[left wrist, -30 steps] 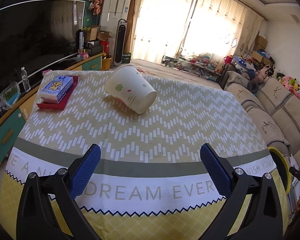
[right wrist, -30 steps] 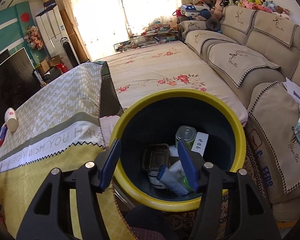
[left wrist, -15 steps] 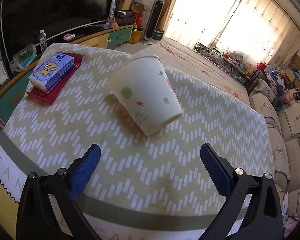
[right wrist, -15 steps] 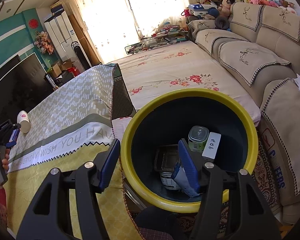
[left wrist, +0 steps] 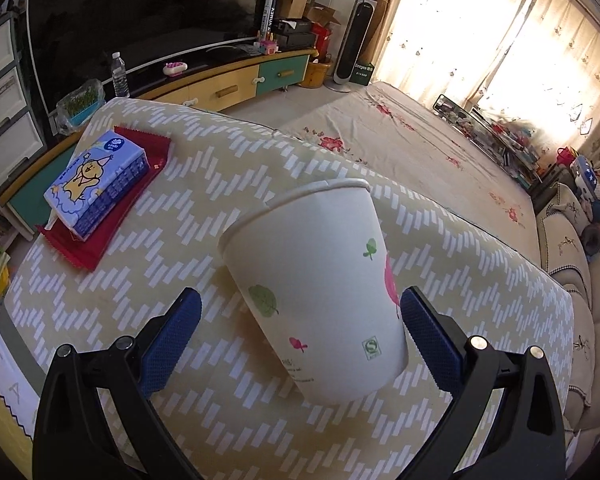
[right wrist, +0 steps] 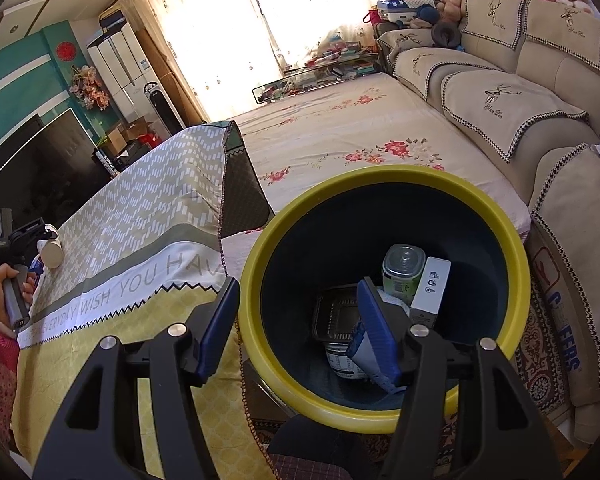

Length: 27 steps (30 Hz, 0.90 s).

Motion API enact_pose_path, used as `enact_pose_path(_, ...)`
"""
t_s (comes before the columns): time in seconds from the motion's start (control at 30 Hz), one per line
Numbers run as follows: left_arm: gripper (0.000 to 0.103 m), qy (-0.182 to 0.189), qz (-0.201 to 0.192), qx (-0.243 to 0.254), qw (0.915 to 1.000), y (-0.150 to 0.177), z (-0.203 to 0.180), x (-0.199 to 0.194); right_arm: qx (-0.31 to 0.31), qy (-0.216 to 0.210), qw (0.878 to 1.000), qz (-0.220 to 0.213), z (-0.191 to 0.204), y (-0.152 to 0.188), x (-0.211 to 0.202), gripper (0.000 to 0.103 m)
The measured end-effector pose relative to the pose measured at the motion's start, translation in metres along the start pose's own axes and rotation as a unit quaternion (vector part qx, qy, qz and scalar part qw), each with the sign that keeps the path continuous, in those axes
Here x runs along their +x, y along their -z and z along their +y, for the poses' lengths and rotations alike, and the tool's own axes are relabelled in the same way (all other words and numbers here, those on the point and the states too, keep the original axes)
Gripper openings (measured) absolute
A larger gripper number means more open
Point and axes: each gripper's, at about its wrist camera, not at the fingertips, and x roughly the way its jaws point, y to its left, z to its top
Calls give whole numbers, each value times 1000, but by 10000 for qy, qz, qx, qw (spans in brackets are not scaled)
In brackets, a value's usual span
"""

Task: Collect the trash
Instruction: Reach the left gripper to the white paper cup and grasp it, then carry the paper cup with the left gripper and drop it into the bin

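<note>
A white paper cup (left wrist: 316, 288) with leaf prints lies on its side on the patterned tablecloth (left wrist: 228, 200). My left gripper (left wrist: 300, 332) is open, its blue pads on either side of the cup's base, not touching. The cup also shows far left in the right wrist view (right wrist: 51, 249). My right gripper (right wrist: 298, 328) is open and empty, straddling the near rim of a yellow-rimmed dark bin (right wrist: 380, 420) beside the table. Inside the bin lie a can (right wrist: 402, 268), a white box (right wrist: 432, 292) and a dark plastic tray (right wrist: 334, 318).
A blue tissue pack (left wrist: 96, 182) on a red mat (left wrist: 112, 216) lies at the table's left. A TV cabinet (left wrist: 228, 84) stands behind. A floral-covered low table (right wrist: 360, 148) and a sofa (right wrist: 520, 92) are to the right.
My left gripper has moved forward over the table until its open fingers flank the cup. My right gripper has shifted slightly left across the bin's rim, still open.
</note>
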Motion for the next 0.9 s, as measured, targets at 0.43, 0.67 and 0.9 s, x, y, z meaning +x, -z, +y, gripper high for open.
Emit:
enact_pose_path(0.43,66,209,66,248,9995,-8,2,13,5,-42,10000,23,1,1,3,58)
enact_pose_path(0.67,65,431,-366,699,9960,12,3,-31,-39,-90,9999,-24,5,3,-3,58)
enact_pose_path(0.9,65,1015,-596,1498,9817,71,-16,-106,-48,-118,9998,-164,4,3,-21,58)
